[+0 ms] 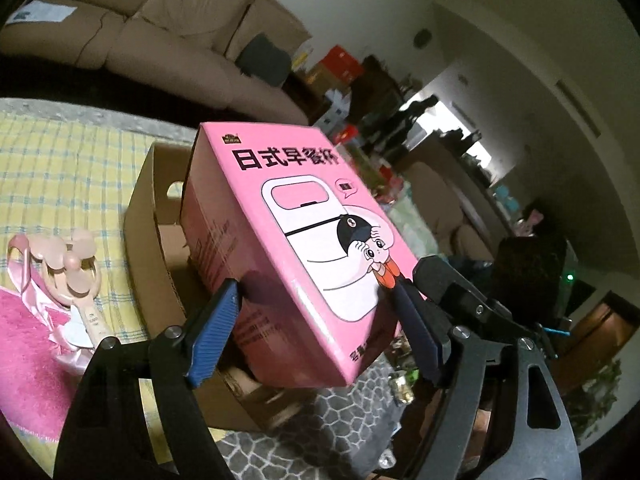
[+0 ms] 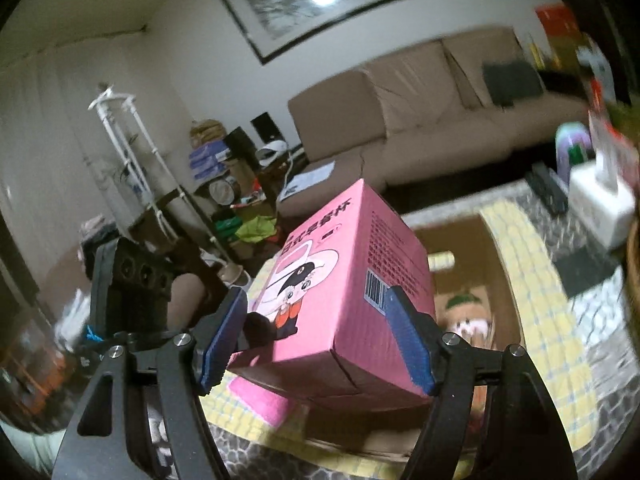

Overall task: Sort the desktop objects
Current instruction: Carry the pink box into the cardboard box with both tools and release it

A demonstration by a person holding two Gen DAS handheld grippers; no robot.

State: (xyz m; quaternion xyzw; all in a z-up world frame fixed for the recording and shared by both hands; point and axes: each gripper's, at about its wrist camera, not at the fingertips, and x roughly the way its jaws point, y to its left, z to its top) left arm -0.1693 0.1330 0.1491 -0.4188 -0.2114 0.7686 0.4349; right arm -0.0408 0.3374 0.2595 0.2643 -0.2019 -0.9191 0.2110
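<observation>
A pink printed carton (image 1: pixel 296 236) with a cartoon and black characters is held in the air over an open brown cardboard box (image 1: pixel 152 248). My left gripper (image 1: pixel 316 332) is shut on the carton's near end, blue pads (image 1: pixel 212 336) on both sides. My right gripper (image 2: pixel 320 344) is shut on the same carton (image 2: pixel 344 284) from the other end, one pad by its barcode. The cardboard box (image 2: pixel 472 236) shows under the carton in the right wrist view, with small items inside.
A pink hand-held fan (image 1: pixel 76 276) and a pink towel (image 1: pixel 24 344) lie left of the box on a yellow checked cloth (image 1: pixel 68 168). A white box (image 2: pixel 600 204) and a dark remote (image 2: pixel 548 188) stand at the table's far right. A beige sofa (image 2: pixel 424 112) is behind.
</observation>
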